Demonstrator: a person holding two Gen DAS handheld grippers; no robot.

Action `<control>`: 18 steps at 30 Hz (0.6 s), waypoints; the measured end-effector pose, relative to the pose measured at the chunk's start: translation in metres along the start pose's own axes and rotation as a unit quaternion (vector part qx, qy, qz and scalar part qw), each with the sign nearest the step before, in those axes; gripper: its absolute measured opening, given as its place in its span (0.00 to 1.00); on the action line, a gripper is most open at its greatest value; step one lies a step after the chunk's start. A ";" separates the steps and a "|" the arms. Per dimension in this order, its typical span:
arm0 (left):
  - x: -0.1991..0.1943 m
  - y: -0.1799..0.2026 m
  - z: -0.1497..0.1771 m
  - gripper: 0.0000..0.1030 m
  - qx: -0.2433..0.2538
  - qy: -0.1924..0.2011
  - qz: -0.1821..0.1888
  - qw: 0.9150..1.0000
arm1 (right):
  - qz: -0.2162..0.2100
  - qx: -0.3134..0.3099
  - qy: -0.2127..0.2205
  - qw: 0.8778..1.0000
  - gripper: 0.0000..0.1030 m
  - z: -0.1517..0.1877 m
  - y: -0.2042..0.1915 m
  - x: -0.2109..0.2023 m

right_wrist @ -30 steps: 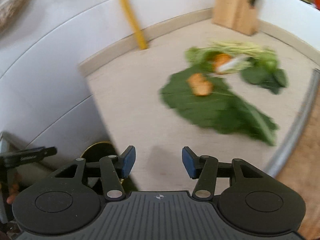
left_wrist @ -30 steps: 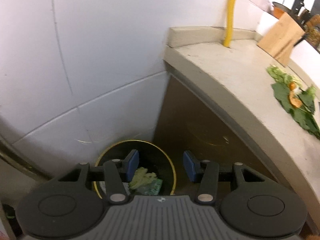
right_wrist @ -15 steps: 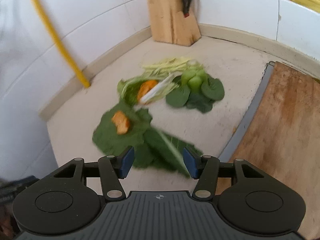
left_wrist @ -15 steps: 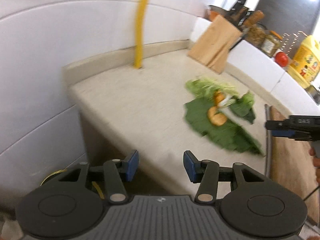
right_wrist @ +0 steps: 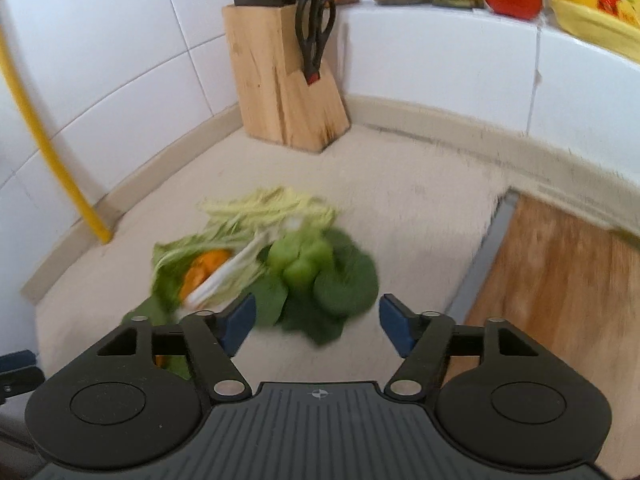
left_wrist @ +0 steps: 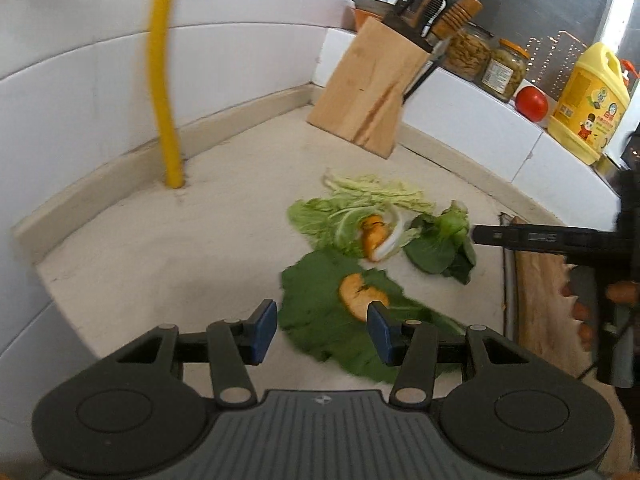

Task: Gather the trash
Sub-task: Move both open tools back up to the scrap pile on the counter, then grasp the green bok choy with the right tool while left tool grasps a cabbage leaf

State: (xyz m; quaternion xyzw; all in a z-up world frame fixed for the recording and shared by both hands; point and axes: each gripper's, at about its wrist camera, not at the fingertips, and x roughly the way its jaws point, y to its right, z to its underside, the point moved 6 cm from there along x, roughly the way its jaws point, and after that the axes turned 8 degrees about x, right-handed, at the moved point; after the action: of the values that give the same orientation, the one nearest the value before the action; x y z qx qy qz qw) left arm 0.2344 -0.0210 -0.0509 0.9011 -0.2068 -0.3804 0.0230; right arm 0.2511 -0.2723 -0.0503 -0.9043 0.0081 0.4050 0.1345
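Limp, light dark-green bok choy scrap (right_wrist: 320, 300): right gripper (right_wrist: 316, 322) empty, jaws opening; grasp its thick pale stem base. Left gripper (left_wrist: 322, 332) half-open, empty.

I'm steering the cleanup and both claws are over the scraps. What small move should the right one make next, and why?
Probably lower the right claw onto the dark green bok choy. Its jaws are opening with nothing between them, and that bunch lies just ahead on the counter. The left claw faces the big leaf.
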 end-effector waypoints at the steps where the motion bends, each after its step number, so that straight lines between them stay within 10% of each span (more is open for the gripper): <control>1: 0.003 0.004 -0.001 0.42 0.001 -0.001 0.006 1.000 | -0.003 -0.009 0.002 1.000 0.81 -0.003 -0.001 0.005; 9: 0.024 0.036 0.007 0.42 0.008 -0.032 0.051 0.998 | -0.001 -0.066 0.000 0.998 0.82 -0.018 -0.006 0.057; 14: 0.035 0.058 0.018 0.42 0.031 -0.054 0.068 0.996 | -0.043 -0.058 -0.024 0.997 0.53 -0.015 -0.008 0.074; 18: 0.037 0.046 0.001 0.42 0.032 -0.041 0.051 0.997 | -0.040 -0.044 -0.022 0.998 0.52 -0.011 -0.008 0.066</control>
State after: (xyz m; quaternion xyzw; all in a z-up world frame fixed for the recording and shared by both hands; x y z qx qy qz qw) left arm 0.2403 -0.0773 -0.0671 0.8733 -0.2657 -0.4084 0.0051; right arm 0.3046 -0.2615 -0.0898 -0.8996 -0.0490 0.4194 0.1110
